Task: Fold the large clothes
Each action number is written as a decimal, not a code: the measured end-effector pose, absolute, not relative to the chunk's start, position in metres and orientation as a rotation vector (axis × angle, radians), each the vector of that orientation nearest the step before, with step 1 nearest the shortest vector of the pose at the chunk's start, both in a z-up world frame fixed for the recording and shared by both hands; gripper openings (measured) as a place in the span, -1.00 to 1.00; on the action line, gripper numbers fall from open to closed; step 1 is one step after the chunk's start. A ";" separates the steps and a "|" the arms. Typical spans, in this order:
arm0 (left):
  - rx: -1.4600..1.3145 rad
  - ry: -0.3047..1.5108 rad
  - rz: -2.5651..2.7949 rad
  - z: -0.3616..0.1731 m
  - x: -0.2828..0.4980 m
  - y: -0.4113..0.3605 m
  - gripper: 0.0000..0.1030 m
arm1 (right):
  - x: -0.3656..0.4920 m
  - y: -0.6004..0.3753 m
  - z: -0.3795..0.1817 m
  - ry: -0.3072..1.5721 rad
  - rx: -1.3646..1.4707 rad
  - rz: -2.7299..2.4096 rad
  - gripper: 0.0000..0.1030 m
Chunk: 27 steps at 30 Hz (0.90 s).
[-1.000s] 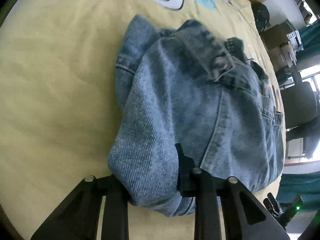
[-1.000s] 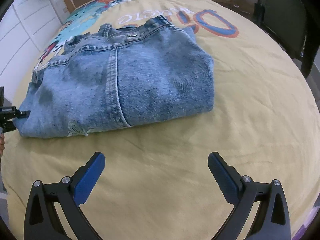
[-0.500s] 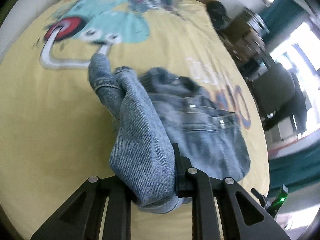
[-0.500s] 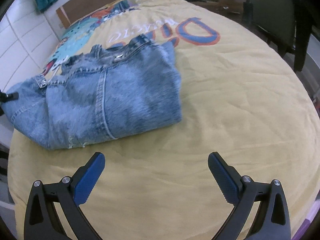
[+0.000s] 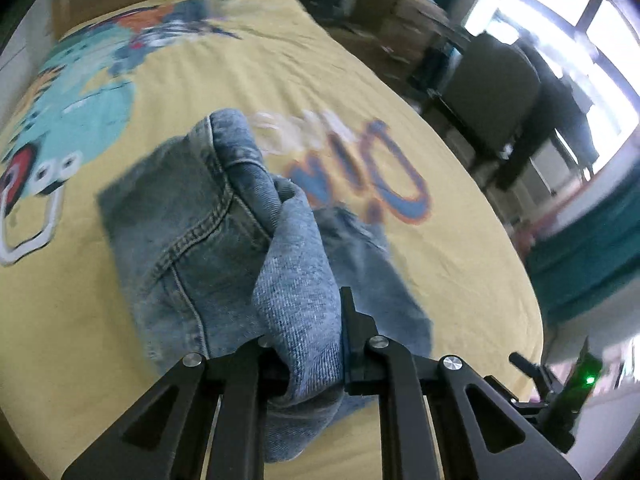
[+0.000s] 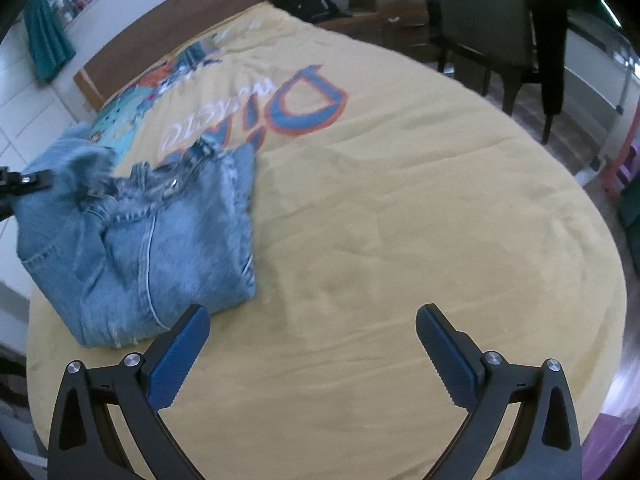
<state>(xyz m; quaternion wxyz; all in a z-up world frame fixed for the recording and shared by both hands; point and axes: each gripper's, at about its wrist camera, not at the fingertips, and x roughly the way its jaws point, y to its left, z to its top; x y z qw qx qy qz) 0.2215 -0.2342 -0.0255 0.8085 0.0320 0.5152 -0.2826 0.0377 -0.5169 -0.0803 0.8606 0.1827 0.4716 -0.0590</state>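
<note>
left fingers [image 5: 308, 344] pinch one jeans [image 5: 208, 240] – right fingers [image 6: 312, 340] apart.

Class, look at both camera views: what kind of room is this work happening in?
Most likely a bedroom: jeans lie on a bed with a yellow printed bedspread and a wooden headboard, with a chair beside it.

Faded light-blue denim jeans [image 6: 152, 248] with pale stitching, yellow bedsheet [image 6: 400, 220] with blue-and-orange letters at 12 o'clock from the jeans, teal cartoon print [image 5: 80, 96] at 10 o'clock, blue pads [image 6: 180, 356] on black right gripper [image 6: 312, 356]
</note>
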 end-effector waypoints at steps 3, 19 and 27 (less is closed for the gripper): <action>0.145 1.141 -0.643 -0.059 0.206 -0.276 -0.81 | 0.032 -0.523 -0.080 0.990 0.387 -0.129 0.99; 0.216 1.247 -0.586 -0.148 0.200 -0.304 -0.67 | 0.008 -0.537 -0.107 1.050 0.422 -0.159 0.99; 0.149 1.218 -0.552 -0.116 0.205 -0.303 0.78 | 0.006 -0.533 -0.105 1.061 0.408 -0.159 0.99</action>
